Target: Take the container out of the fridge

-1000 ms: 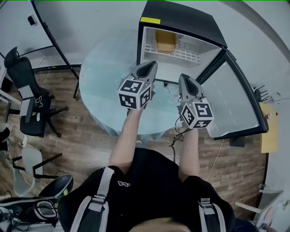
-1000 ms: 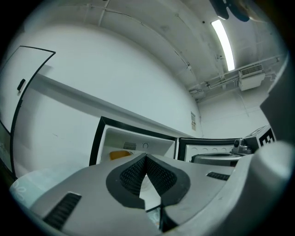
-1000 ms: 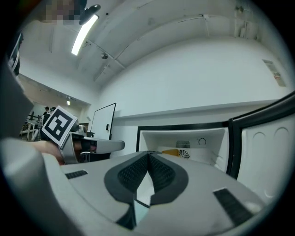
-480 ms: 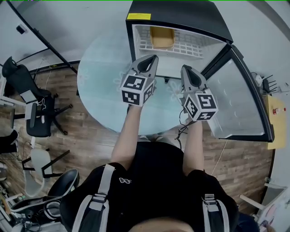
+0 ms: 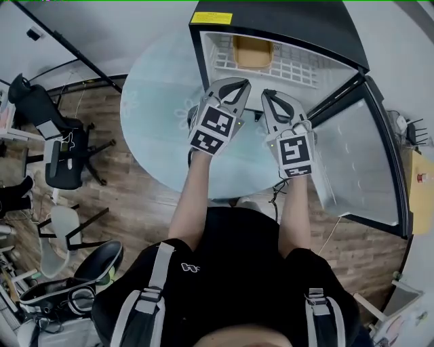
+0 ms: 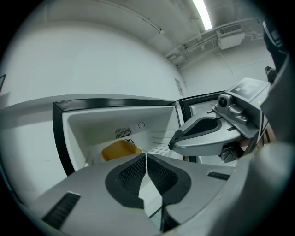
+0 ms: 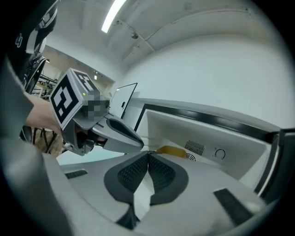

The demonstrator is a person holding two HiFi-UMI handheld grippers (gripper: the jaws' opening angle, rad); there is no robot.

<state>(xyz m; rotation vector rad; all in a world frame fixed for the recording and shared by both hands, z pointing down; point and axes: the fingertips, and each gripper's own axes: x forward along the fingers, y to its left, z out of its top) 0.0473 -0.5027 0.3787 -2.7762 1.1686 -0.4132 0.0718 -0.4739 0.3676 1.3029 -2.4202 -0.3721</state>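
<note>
Moved: over the last second both my grippers have come closer to the mouth of the fridge, and each has rolled so that its marker cube faces up at me more squarely.
Left gripper: it is just in front of the fridge's open mouth, towards the side away from the door. Its jaws are pressed together with nothing between them; in its own view the dark pads meet along a thin seam.
Right gripper: it is just beside the left one, on the door side of the fridge mouth. It is also closed and empty, with the pads touching.
Gripper spacing: the two are close side by side in front of the fridge but not touching. Each shows in the other's view.
Container: the yellow tub stands deep inside the fridge on the white wire shelf, near the back wall and just below the small vent. It is well clear of both grippers.
Door: it is swung wide open and hangs off the fridge's right side as I see it from the head view.
Table: it is pale and round, spreads out in front of the fridge, and lies beneath both grippers.
Chairs: they stand on the wooden floor, well away from the fridge on the side opposite the door.
</note>
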